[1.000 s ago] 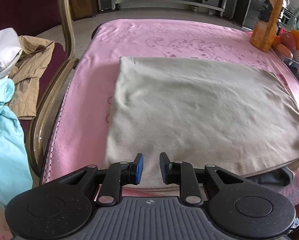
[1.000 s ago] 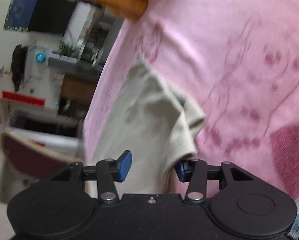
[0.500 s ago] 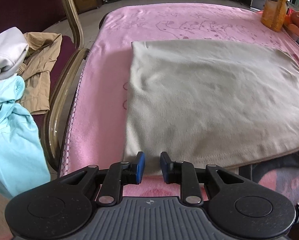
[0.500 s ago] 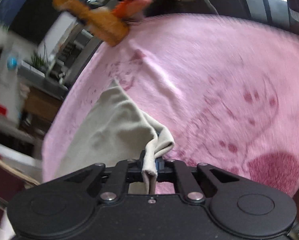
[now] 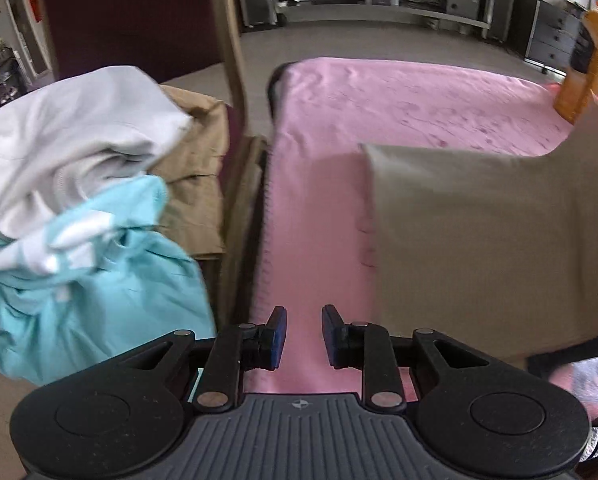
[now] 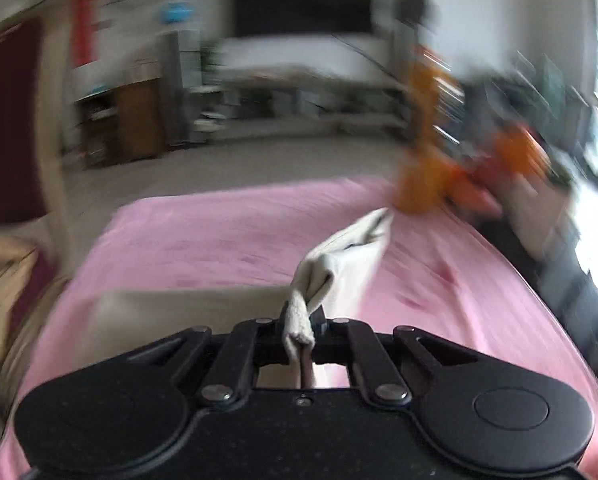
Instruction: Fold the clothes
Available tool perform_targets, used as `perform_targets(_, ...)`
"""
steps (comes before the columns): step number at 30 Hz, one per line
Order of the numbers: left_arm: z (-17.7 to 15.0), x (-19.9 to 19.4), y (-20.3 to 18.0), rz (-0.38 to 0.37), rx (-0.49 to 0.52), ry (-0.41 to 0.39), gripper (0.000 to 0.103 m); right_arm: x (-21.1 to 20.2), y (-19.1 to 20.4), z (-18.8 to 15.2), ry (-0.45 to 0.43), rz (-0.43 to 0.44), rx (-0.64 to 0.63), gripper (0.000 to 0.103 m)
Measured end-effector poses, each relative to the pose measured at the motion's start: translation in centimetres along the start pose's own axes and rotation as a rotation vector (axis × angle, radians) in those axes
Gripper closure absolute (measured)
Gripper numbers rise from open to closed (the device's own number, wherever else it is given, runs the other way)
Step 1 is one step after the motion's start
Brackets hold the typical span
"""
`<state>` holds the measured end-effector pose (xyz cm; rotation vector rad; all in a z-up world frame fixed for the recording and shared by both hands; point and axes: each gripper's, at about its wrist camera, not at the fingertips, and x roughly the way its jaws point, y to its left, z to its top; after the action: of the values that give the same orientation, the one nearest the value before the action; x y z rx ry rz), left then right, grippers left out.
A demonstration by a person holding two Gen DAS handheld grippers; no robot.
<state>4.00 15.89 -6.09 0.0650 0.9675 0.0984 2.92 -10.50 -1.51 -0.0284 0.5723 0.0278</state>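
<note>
A beige garment (image 5: 479,240) lies on the pink cloth-covered table (image 5: 399,96), its right side lifted off the surface. My left gripper (image 5: 302,336) is open and empty, over the pink cloth just left of the garment's near left corner. My right gripper (image 6: 302,330) is shut on a bunched edge of the beige garment (image 6: 339,268) and holds it raised above the table; the view is motion-blurred.
A chair at the left holds a pile of clothes: white (image 5: 71,128), light blue (image 5: 79,280) and tan (image 5: 195,184). An orange drink bottle (image 5: 587,60) and fruit (image 6: 515,160) stand at the table's far right. Shelving runs along the back wall.
My right gripper has lifted the garment's right edge up and swung to face the room. My left gripper has moved left off the garment's near edge, still open.
</note>
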Motion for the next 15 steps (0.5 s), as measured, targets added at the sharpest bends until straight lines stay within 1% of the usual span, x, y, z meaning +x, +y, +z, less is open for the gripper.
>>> perform_targets(2, 0.1, 0.1, 1.3, -0.011, -0.036, -0.002, 0.075, -0.3, 4.5, -0.5, -0.025, 0.077, -0.126, 0.097)
perform_targets(4, -0.1, 0.2, 2.3, -0.034, -0.08, -0.001, 0.075, 0.0, 8.5, -1.6, -0.028, 0.154, -0.248, 0.097)
perform_targets(5, -0.2, 0.3, 2.7, -0.047, -0.101, 0.0, 0.075, 0.5, 10.1, -2.3, -0.016, 0.191, -0.3, 0.097)
perform_targets(6, -0.3, 0.3, 3.1, -0.056, -0.118, 0.0, 0.075, 1.2, 11.4, -3.2, 0.012, 0.23, -0.341, 0.097)
perform_targets(8, -0.5, 0.2, 3.5, -0.06, -0.132, -0.004, 0.075, 3.2, 13.3, -5.0, 0.104, 0.305, -0.413, 0.097)
perform_targets(9, -0.6, 0.2, 3.6, -0.062, -0.138, -0.005, 0.075, 4.0, 13.9, -5.8, 0.148, 0.323, -0.44, 0.097)
perform_targets(11, -0.6, 0.3, 3.6, -0.072, -0.142, 0.0, 0.075, 5.4, 14.1, -6.7, 0.207, 0.345, -0.451, 0.097)
perform_targets(15, -0.6, 0.2, 3.7, -0.086, -0.161, -0.003, 0.075, 5.5, 13.6, -5.9, 0.222, 0.354, -0.398, 0.097)
